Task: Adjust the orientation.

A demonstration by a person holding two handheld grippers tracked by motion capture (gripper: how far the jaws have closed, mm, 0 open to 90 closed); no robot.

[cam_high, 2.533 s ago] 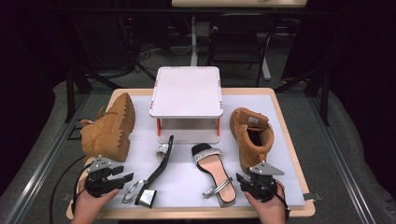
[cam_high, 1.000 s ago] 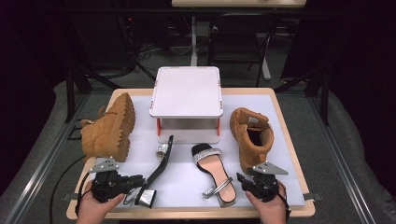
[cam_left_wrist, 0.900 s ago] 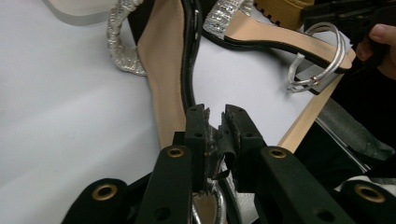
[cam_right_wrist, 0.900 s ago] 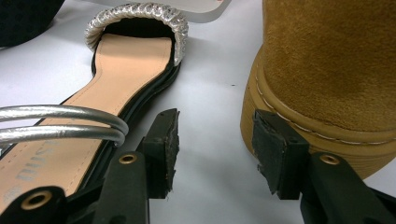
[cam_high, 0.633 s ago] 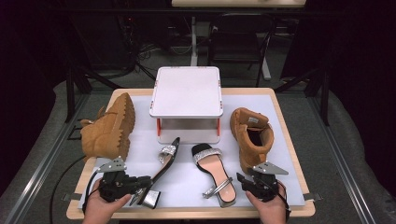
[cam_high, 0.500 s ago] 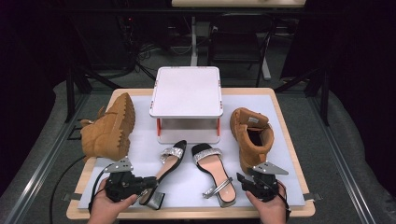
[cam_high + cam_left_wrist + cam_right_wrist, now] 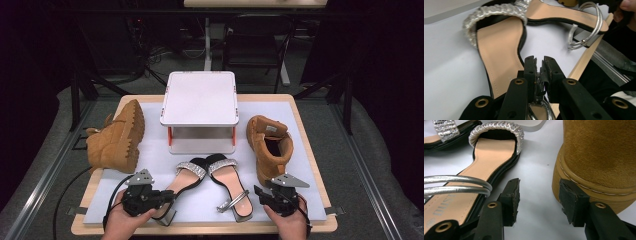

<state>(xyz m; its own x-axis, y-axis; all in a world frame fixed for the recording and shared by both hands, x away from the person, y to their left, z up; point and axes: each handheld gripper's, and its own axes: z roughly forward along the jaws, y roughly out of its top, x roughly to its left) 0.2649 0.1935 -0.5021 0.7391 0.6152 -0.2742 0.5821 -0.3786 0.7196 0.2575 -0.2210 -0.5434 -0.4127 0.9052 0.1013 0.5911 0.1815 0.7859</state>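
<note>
Dark room, cables and chair legs behind a wooden table topped with a white mat (image 7: 150, 165); a white stand (image 7: 200, 100) sits at the far middle. One tan boot (image 7: 117, 137) lies on its side well off to the left, the other boot (image 7: 267, 145) stands just ahead of the right gripper's far finger.

Two black sandals with glittery toe bands lie side by side between the grippers. The left gripper (image 7: 167, 199) has its fingers (image 7: 530, 72) nearly pressed together, pinching the heel strap of the left sandal (image 7: 187, 177); from the left gripper view the insole runs away ahead and to the left of the fingertips, the silver band at its far end. The jaws have just been closing onto that strap.

The right gripper (image 7: 259, 192) rests with fingers (image 7: 511, 192) spread and nothing between them, only bare mat; the right sandal (image 7: 227, 182) lies just beside its left finger, silver ankle straps nearest.

By my judgement the step in hand is straightening the left sandal to pair it with its mate. The next move likely calls for a firm pinch on the thin strap, then a level slide or lift that keeps the heel from swinging into the right sandal.
</note>
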